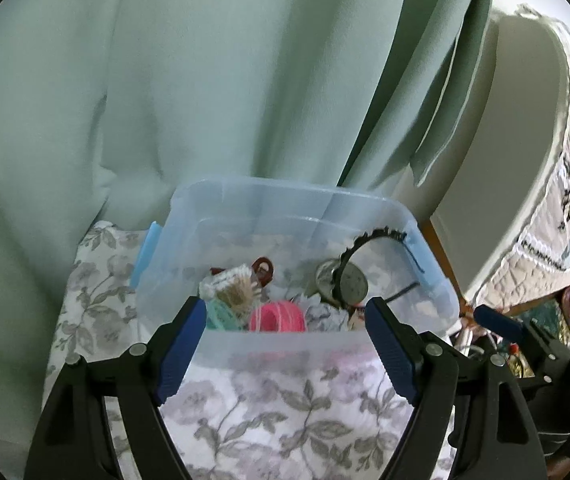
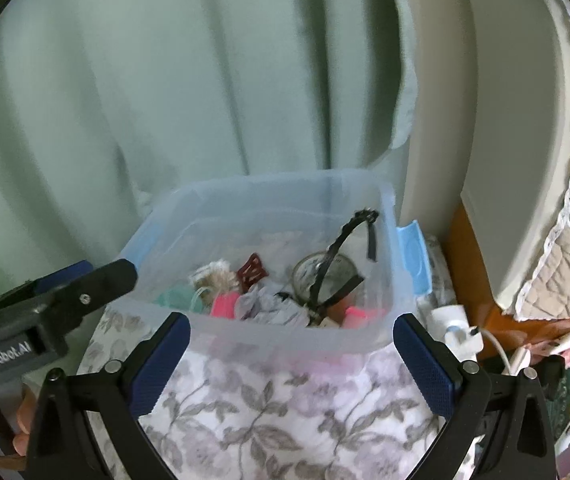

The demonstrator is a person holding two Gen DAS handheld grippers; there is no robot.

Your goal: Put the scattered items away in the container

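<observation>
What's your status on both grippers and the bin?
Left hand-held gripper open, empty. Right hand-held gripper open, empty. Clear plastic bin holds headband, pink spool. Nothing blocking.

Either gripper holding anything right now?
Nothing held. Left gripper and right gripper are both open and empty, near the container's front wall.

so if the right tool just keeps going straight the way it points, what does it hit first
Most likely the near wall of the clear plastic bin, which sits right ahead of the open right tool. Depth is hard to judge, so it might clear the rim and reach the clutter inside.
</observation>
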